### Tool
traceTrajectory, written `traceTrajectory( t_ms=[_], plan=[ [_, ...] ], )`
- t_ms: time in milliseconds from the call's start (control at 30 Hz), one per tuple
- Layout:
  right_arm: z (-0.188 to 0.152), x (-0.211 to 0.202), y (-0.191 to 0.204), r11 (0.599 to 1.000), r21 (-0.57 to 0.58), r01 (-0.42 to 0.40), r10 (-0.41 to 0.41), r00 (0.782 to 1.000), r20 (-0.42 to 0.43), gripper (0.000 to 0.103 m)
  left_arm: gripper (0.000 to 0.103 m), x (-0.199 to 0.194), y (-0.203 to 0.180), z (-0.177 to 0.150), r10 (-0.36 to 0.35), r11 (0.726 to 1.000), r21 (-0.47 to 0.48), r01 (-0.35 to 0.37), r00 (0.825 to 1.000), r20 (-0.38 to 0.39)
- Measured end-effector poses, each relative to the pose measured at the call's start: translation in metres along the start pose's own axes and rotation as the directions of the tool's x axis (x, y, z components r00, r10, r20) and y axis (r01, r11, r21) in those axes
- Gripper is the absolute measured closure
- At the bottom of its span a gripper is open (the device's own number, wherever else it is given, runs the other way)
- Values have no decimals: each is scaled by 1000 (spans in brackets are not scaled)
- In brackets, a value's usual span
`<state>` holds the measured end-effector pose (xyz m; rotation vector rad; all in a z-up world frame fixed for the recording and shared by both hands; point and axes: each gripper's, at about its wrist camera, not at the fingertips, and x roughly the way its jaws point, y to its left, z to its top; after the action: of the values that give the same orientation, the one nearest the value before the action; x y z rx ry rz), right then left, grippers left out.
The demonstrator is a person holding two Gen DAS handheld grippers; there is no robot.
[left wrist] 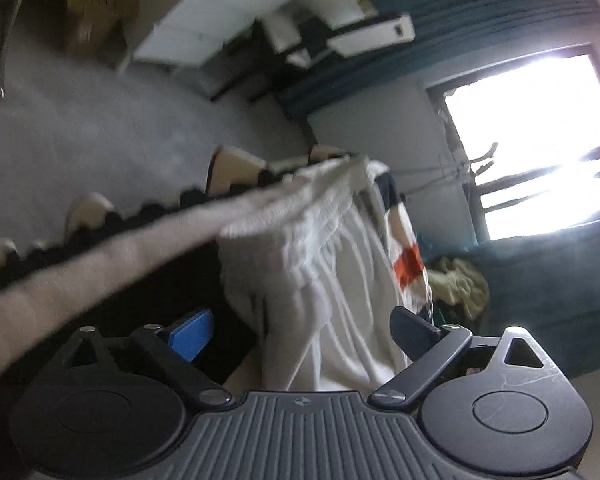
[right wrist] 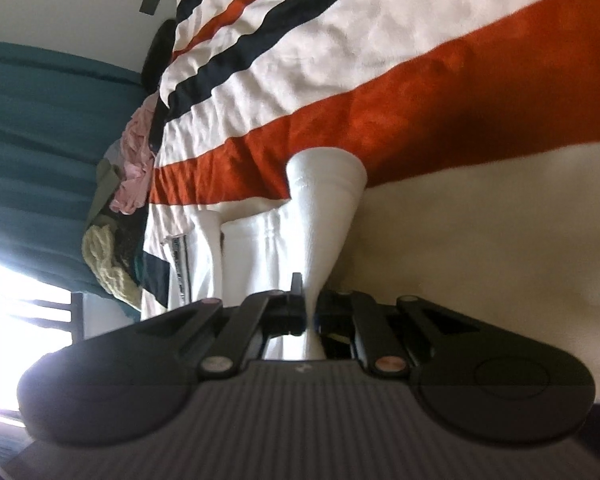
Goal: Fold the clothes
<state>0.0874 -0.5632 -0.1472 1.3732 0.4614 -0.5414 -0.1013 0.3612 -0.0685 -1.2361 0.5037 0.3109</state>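
A white garment (left wrist: 324,264) with a gathered waistband hangs in the air in the left wrist view, blurred by motion. My left gripper (left wrist: 300,332) is open; its blue-padded finger (left wrist: 190,336) and dark finger (left wrist: 414,330) stand wide apart with the cloth hanging between them, untouched as far as I can tell. My right gripper (right wrist: 310,312) is shut on a bunched corner of the same white garment (right wrist: 328,216), just above the striped blanket (right wrist: 380,80) on the bed.
A pile of other clothes (right wrist: 116,184) lies at the blanket's far edge, also visible in the left wrist view (left wrist: 460,284). Teal curtains (right wrist: 40,140) and a bright window (left wrist: 540,140) lie beyond. A desk (left wrist: 228,12) and grey floor (left wrist: 100,140) are behind.
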Motion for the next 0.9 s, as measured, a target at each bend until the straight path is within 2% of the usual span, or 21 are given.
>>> traceTrajectory(
  t_ms=[100,167,233,267,300,333,367,400,467,533,633,800,900],
  plan=[
    [2,3,-6,999,48,7,-6,1000,-14,92,15,22,2,-1,-32,999,-24,31,999,-39],
    [2,8,-9,998,66,13,-11,999,-33,92,23,38,1,-1,-65,997,-49,62,996,-63],
    [2,11,-10,996,80,25,-23,999,-32,92,24,50,0,-2,-67,995,-72,62,995,-72],
    [3,13,-11,995,92,29,-27,999,-25,92,28,55,0,-4,-60,996,-77,54,996,-71],
    [4,15,-12,994,102,38,-37,999,-14,92,36,57,-1,-4,-47,996,-78,42,997,-63],
    [5,17,-11,993,106,45,-45,999,-2,92,40,59,-2,-4,-34,997,-78,29,998,-54],
    [6,18,-9,995,91,46,-47,999,13,92,48,61,-3,-3,-22,996,-86,19,999,-44],
    [7,19,-7,996,77,47,-49,998,29,95,60,62,-3,-3,-15,996,-91,12,999,-36],
    [9,21,-3,998,47,50,-52,997,60,97,73,64,-4,-2,-2,995,-99,-1,1000,-23],
    [10,18,3,999,6,40,-40,995,89,97,87,57,-5,-3,-35,997,-75,36,999,10],
    [9,3,14,998,-55,2,6,989,146,97,91,39,-15,-4,-93,996,9,92,993,66],
    [6,-25,33,989,-139,-52,83,971,225,98,92,17,-34,-4,-165,986,28,163,981,105],
    [4,-30,55,972,-233,-44,104,962,252,98,92,14,-47,1,-214,977,41,210,970,116]
  ],
)
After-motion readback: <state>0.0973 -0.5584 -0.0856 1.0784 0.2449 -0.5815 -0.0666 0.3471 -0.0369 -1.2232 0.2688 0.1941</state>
